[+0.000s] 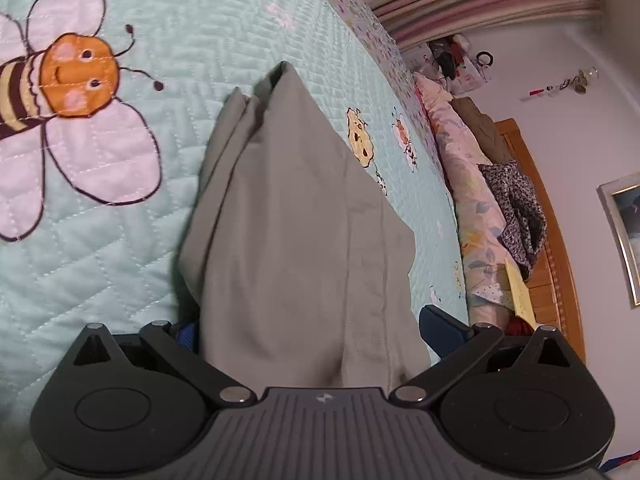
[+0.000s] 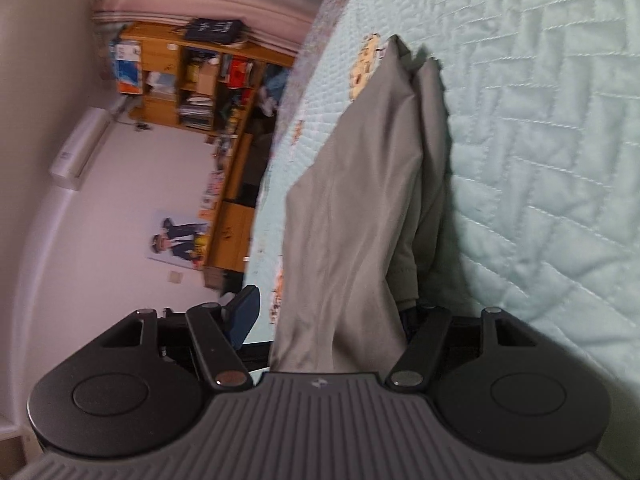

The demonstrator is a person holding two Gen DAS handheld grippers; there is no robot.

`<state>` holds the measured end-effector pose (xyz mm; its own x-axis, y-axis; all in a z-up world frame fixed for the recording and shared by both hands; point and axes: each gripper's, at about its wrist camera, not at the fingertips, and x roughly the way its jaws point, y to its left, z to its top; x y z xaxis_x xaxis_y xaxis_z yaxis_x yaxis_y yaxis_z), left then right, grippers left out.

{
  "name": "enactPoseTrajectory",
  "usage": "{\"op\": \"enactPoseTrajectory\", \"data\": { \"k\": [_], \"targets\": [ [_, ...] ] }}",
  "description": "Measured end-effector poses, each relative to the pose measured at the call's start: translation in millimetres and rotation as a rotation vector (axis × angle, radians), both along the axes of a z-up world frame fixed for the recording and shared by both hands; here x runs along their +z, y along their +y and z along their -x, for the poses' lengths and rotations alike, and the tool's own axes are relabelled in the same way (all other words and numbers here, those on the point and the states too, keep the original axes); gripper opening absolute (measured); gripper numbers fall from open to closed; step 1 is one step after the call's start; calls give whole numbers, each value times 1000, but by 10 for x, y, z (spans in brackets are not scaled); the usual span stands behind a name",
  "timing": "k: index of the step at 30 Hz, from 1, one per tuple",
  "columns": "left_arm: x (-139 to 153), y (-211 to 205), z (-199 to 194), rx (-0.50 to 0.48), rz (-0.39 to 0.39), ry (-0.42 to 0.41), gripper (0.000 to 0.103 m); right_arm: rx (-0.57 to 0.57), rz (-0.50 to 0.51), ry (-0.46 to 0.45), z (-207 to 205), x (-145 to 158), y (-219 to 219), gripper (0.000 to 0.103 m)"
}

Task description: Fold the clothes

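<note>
A folded grey cloth garment (image 1: 296,216) lies on a pale mint quilted bedspread (image 1: 192,20) and runs forward from between the fingers of both grippers, narrowing to a bunched point far ahead of them.

In the left wrist view the left gripper (image 1: 308,328) stands wide: one blue pad (image 1: 440,330) shows clear of the cloth on the right, the other is mostly hidden under the garment's edge, so the cloth sits between the fingers, but whether they press on it I cannot tell. Beside the left finger a large stitched bee with pink wings (image 1: 68,92) decorates the quilt; smaller bee motifs (image 1: 360,138) lie beyond the right finger. Past them are a floral pillow (image 1: 468,184), a wooden headboard (image 1: 556,248), a framed picture (image 1: 624,232) and a lilac wall (image 1: 560,128).

In the right wrist view the right gripper (image 2: 332,320) is partly open; its left blue pad (image 2: 244,316) stands off the garment, the other pad is buried behind a hanging fold (grip unclear). Left of its fingers the bed edge drops to a room with a cluttered wooden shelf unit (image 2: 200,88), a white air conditioner (image 2: 80,148) and a poster (image 2: 180,240).
</note>
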<state>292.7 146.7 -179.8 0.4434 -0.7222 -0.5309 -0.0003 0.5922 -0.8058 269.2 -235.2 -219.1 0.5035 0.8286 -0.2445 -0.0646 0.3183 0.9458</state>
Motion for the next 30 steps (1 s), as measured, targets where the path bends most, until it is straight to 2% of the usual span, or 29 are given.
{"op": "enactPoseTrajectory", "data": {
  "k": [1,2,3,4,10,14,21,23,25,26,28,30],
  "targets": [
    [19,-16,16,-1,-12,-4,85,3,10,-2,-1,-6,3,49],
    [6,-35,25,-6,-24,11,37,0,11,2,-3,-26,-2,37],
    [-54,-59,18,-11,-33,55,13,-2,12,8,-6,-47,-7,21],
    [-106,-78,20,-13,-38,88,15,-4,-1,12,2,-66,-26,15],
    [126,-203,150,-32,-100,33,13,17,-98,-7,110,-20,-123,13],
    [249,-244,404,-62,-102,56,13,35,-148,-6,283,65,-204,13],
    [182,-220,1459,-102,-57,197,14,111,-205,78,1065,216,-338,13],
    [115,-199,1741,-119,-39,241,20,122,-187,97,1313,223,-399,13],
    [88,-157,1944,-113,-104,236,31,128,-123,118,1502,179,-461,17],
    [128,-111,2050,-94,-139,204,34,112,-46,116,1571,174,-510,20],
    [299,-50,2302,-70,-251,110,42,76,117,109,1708,173,-613,23],
    [489,-83,2582,-78,-432,-6,50,46,158,30,1874,318,-677,24]
  ]
}}
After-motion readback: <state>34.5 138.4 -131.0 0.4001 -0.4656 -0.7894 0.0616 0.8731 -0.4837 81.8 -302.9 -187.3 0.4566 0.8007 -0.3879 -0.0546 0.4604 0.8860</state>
